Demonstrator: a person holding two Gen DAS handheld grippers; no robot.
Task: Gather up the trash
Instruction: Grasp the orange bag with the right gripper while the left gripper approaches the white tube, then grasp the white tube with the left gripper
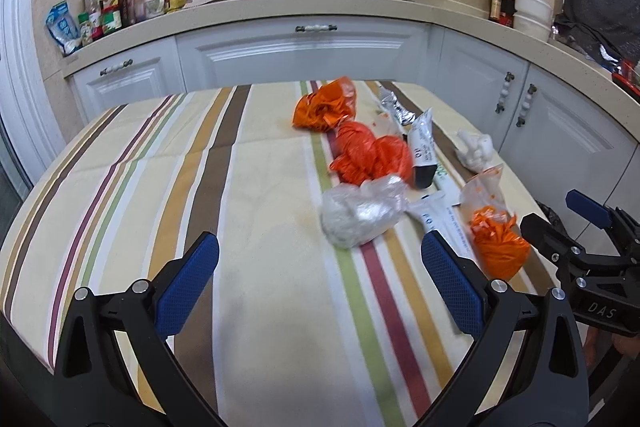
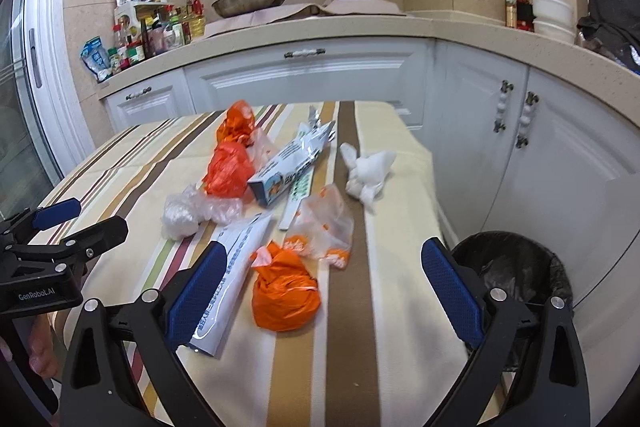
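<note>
Kitchen corner, striped tablecloth (image 2: 392, 307) over a small table, white cabinets behind. I'm running both grippers from afar. My right gripper (image 2: 324, 295) is hanging wide open and empty, angled down over the near table edge; the orange knotted bag (image 2: 286, 297) is lying between its blue pads, nearest piece, not touched yet. I'm judging that as first pick since the black-lined trash bin (image 2: 516, 275) is sitting on the floor just beside the table on that side, short carry. My left gripper (image 1: 320, 283) is also gaping open, nothing in it, tilted down over bare cloth; the clear crumpled bag (image 1: 360, 213) is lying just ahead of it.

Outward, trash is scattered in a loose cluster mid-table, looks dumped there for collecting: white printed pouch (image 2: 228, 275) touching the orange bag's left side, clear bag with orange print (image 2: 326, 223) just behind it, blue-white box (image 2: 288, 167), two more orange bags (image 2: 230, 167) farther back, white tissue wad (image 2: 370, 171) off toward the bin side.

Both hands are holding low, side by side, fingers pointing forward and down.
</note>
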